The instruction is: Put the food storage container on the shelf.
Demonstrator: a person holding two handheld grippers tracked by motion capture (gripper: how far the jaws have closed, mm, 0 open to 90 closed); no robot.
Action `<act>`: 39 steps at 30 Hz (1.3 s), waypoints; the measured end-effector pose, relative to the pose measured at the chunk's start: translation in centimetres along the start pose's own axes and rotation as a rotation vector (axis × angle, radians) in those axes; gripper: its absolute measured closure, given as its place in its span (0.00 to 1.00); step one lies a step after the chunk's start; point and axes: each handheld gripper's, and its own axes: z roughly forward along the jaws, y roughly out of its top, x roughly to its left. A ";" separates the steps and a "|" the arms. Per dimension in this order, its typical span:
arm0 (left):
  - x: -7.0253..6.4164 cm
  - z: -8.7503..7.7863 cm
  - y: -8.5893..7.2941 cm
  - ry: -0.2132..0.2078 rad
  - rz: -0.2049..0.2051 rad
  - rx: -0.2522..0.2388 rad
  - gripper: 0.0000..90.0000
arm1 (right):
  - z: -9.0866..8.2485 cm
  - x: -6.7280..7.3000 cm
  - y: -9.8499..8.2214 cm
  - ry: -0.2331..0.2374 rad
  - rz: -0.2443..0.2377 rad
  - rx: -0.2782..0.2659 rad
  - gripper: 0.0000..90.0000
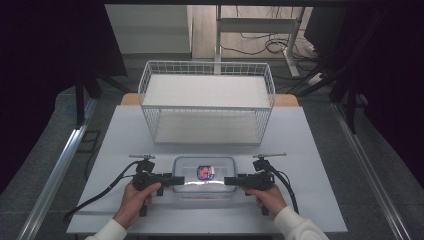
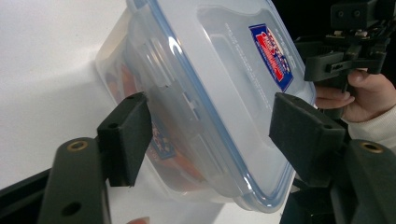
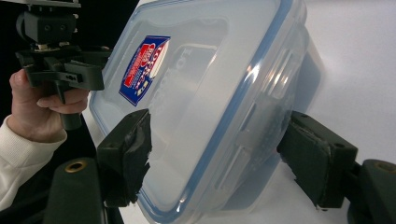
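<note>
High view, container: a clear rectangular plastic food container with a blue-rimmed snap-on lid and a red-and-blue sticker [image 1: 204, 175] lies flat on the white table [image 1: 310, 150], near the front edge; behind it stands a white wire-mesh two-shelf rack [image 1: 206, 102]
High view, left gripper: the black left gripper [image 1: 175, 180] points level at the container's left end; its tips meet that end
High view, right gripper: the black right gripper [image 1: 228, 181] points level at the container's right end; its tips meet that end
Left gripper view, container: the container [image 2: 210, 88] sits between the two black jaws, its lidded end near the camera; reddish contents show dimly through the wall
Left gripper view, grip: one pad [image 2: 126, 135] lies against the container's side wall; the other pad [image 2: 303, 135] stands just beside the lid's rim; whether it presses I cannot tell; the right gripper [image 2: 345, 56] shows beyond
Right gripper view, container: the container [image 3: 210, 102] lies between the jaws, sticker up
Right gripper view, grip: one worn pad [image 3: 128, 154] touches the lid's face; the other pad [image 3: 317, 158] sits at the base wall; contact there I cannot tell; the left gripper [image 3: 60, 70] shows beyond
</note>
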 end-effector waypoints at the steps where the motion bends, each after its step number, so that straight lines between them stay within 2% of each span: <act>1: 0.0 -0.1 0.0 0.000 0.004 -0.003 0.37 | -0.2 0.1 -0.1 -0.001 0.008 -0.010 0.34; 4: -0.3 -0.3 -0.1 0.002 -0.003 -0.010 0.40 | -0.4 0.1 -0.2 0.004 0.017 -0.017 0.37; 11: -0.8 -0.9 -0.5 0.011 0.026 -0.013 0.45 | -0.9 0.6 -0.7 0.003 0.007 -0.044 0.42; 22: -1.1 -1.2 -0.7 0.008 0.045 -0.023 0.50 | -1.5 0.9 -0.9 0.005 0.003 -0.038 0.48; 28: -1.3 -1.5 -0.8 0.006 0.037 -0.038 0.53 | -1.8 1.2 -1.2 0.003 0.026 -0.051 0.50; 39: -1.9 -1.9 -0.8 0.019 0.040 -0.062 0.56 | -2.1 1.5 -1.3 -0.003 0.032 -0.069 0.54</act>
